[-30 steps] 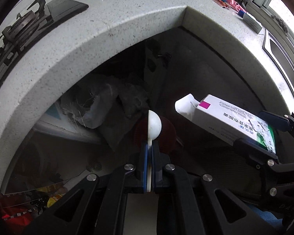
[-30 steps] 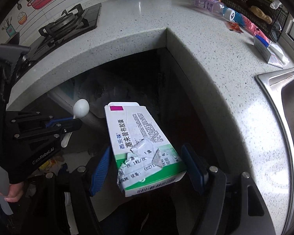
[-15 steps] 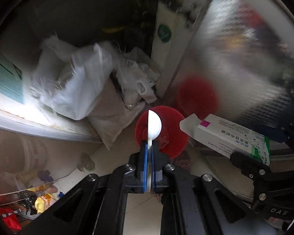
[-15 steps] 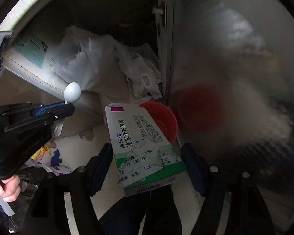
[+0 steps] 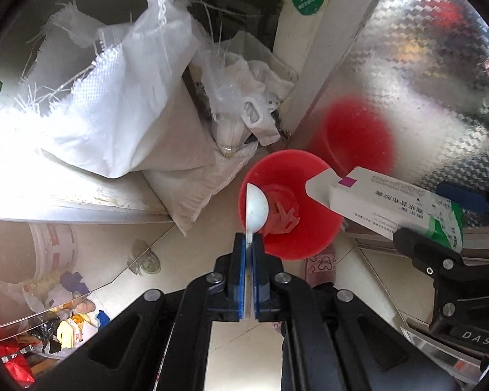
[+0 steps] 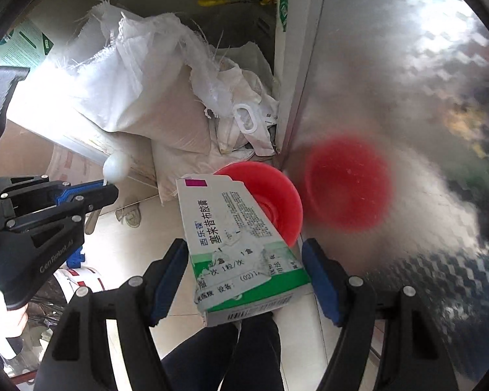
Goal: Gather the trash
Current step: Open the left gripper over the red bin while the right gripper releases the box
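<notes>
My left gripper [image 5: 248,251] is shut on the handle of a white plastic spoon [image 5: 256,210], whose bowl hangs over a red trash bin [image 5: 290,176] on the floor. The bin holds some crumpled trash. My right gripper [image 6: 244,273] is shut on a white and green medicine box [image 6: 238,238], held over the near edge of the red bin [image 6: 277,185]. The box [image 5: 391,205] also shows at the right of the left wrist view, at the bin's right rim. The left gripper [image 6: 111,192] with the spoon [image 6: 115,169] shows at the left of the right wrist view.
White woven sacks [image 5: 114,97] and plastic bags [image 5: 244,97] are piled under the counter behind the bin. A shiny metal cabinet door [image 6: 407,130] stands right of the bin and reflects it. Clutter [image 5: 49,325] lies on the tiled floor at lower left.
Both grippers dropped from countertop level down toward the floor. The red bin now sits closer, under the spoon and box. Both grips are unchanged.
</notes>
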Demonstrator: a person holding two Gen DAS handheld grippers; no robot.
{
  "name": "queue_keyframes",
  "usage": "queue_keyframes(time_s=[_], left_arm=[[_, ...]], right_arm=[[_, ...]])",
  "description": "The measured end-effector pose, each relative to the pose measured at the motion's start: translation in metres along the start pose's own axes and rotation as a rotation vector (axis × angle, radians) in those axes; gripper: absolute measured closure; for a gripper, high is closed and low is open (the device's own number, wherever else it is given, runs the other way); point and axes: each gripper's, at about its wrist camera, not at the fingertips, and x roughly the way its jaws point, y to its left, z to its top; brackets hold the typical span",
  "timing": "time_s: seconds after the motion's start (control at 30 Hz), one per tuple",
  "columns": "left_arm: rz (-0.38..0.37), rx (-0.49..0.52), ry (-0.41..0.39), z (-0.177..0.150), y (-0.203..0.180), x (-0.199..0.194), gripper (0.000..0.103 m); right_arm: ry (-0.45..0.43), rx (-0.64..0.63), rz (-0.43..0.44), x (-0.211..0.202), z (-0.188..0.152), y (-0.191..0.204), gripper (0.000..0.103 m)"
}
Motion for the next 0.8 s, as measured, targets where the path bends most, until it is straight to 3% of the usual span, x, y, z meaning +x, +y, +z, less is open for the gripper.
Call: queue_keyframes(time_s=[0.33,0.8], left_arm=[[-0.003,0.028,0.005,0.002,0.001,0.004,0.100],[-0.051,0.143,0.014,0.009,-0.031,0.008,0.100]], right_arm=[[-0.003,0.013,-0.017,-0.003,-0.004,0.000,0.031],[-0.009,0.171,-0.071,-0.007,-0.030,-0.016,0.031]])
